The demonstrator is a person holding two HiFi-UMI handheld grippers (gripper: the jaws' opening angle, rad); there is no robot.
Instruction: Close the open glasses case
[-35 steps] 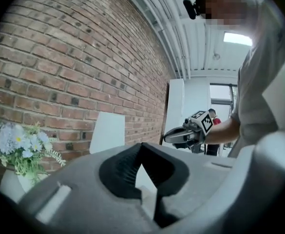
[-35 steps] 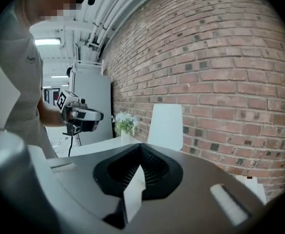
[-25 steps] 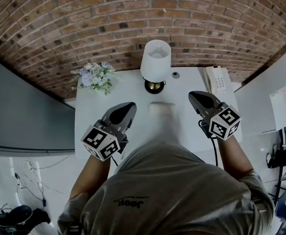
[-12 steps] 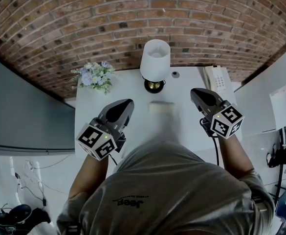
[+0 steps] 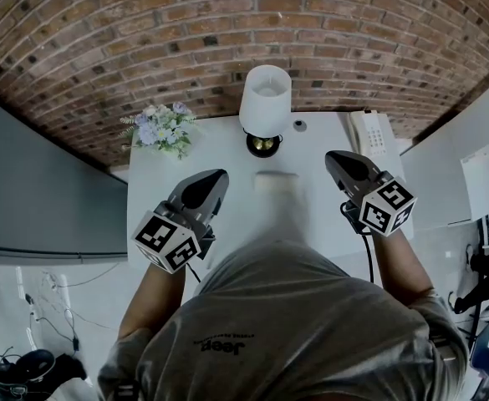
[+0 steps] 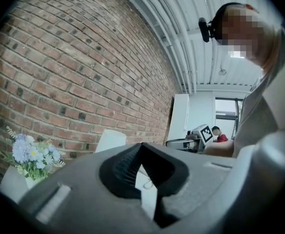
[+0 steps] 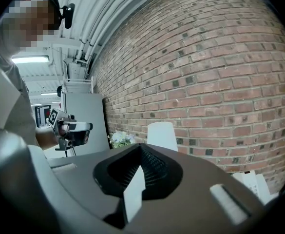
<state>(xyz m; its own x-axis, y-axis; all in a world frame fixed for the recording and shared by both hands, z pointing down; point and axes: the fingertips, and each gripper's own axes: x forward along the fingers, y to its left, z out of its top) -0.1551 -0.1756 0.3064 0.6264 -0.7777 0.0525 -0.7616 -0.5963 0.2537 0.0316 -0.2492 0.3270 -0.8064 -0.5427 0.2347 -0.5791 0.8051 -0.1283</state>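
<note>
There are two grippers, the left gripper [image 5: 217,178] and the right gripper [image 5: 336,160], over one worktop [image 5: 152,192], one case [image 5: 275,183] between their jaws, and ahead of the jaws one lamp [image 5: 265,98], one bunch of flowers [image 5: 162,129], one phone [image 5: 369,134] and one small disc [image 5: 300,126].

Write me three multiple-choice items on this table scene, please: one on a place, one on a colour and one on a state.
1. Where on the table do the flowers stand?
A. front edge
B. far left corner
C. dead centre

2. What colour is the lamp shade?
A. red
B. black
C. white

3. How do the left gripper and right gripper stand?
A. both shut, empty
B. both wide open
C. left shut on the lamp shade

Answers:
1. B, since the head view shows them at the far left corner by the brick wall.
2. C, since the shade is plain white.
3. A, since each gripper view shows the jaws together with nothing between them.
</note>
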